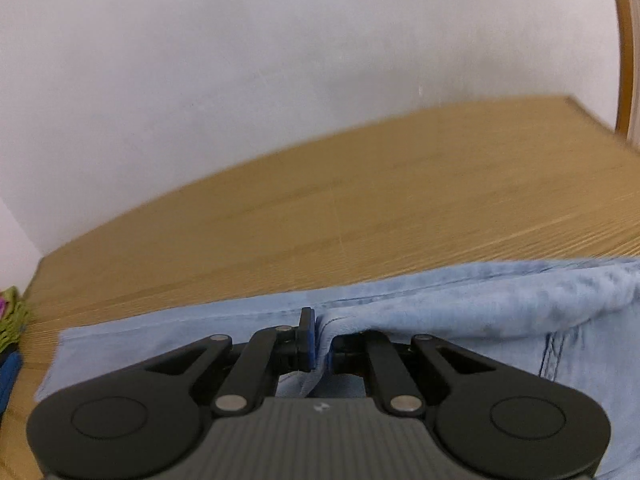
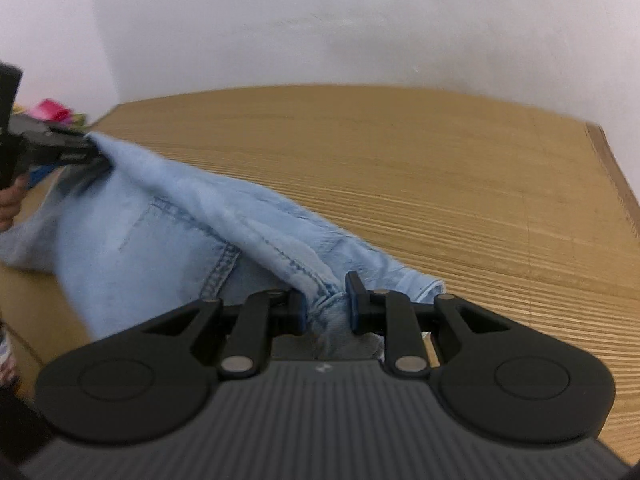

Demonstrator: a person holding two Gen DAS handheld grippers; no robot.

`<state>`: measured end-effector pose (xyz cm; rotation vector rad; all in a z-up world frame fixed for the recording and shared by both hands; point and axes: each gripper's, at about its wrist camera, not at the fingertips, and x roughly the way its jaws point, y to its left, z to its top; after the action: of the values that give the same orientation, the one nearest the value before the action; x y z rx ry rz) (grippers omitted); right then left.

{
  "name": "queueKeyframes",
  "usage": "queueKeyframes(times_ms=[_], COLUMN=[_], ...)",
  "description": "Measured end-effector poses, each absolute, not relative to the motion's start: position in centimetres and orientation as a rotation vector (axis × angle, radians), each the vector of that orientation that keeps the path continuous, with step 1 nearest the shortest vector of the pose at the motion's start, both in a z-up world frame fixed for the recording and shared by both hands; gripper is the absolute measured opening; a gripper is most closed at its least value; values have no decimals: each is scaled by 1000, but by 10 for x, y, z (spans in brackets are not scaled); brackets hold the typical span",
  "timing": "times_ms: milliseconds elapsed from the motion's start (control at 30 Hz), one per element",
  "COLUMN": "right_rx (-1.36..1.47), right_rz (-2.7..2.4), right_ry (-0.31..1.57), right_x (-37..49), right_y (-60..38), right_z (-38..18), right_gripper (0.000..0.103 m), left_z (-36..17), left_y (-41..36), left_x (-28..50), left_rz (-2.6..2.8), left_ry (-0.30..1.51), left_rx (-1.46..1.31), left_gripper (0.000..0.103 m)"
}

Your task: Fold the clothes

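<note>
Light blue denim garment (image 2: 160, 232), pale washed, with darker double-stitched seams and a pocket-like stitched outline on its near face. Looked like jeans or similar; exact type could not be told. It lay partly on the wooden surface, partly raised. The upper edge was lifted at two points, left and right, and the cloth sagged between them in a soft ridge with folds running along it. In the left wrist view the same denim (image 1: 440, 312) stretched left to right across the near part of the surface, its far hem flat and straight at the left, bunched and creased toward the right. Edges blurred.
</note>
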<state>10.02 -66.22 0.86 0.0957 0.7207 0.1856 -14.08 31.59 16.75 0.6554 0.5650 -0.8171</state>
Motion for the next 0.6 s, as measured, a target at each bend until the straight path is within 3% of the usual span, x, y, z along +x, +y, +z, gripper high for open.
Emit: queueKeyframes(times_ms=[200, 333, 433, 500, 533, 567, 600], right_rx=[365, 469, 506, 497, 483, 470, 484], right_rz=[104, 107, 119, 104, 91, 77, 55], right_ry=[753, 689, 646, 638, 642, 645, 624], right_x=[127, 107, 99, 102, 106, 108, 102], right_y=[-686, -701, -703, -700, -698, -696, -698], right_z=[-30, -32, -36, -38, -39, -39, -35], right_gripper=[36, 58, 58, 49, 26, 17, 17], left_z=[129, 109, 104, 103, 103, 108, 114], left_y=[283, 270, 269, 267, 265, 265, 262], left_x=[-118, -109, -108, -108, -105, -105, -105], left_rz=[-828, -834, -836, -842, -847, -853, -860], left_ry=[638, 673, 672, 659, 649, 640, 629], left_rx=[707, 733, 738, 733, 720, 701, 689], left_gripper=[6, 7, 7, 7, 7, 7, 7])
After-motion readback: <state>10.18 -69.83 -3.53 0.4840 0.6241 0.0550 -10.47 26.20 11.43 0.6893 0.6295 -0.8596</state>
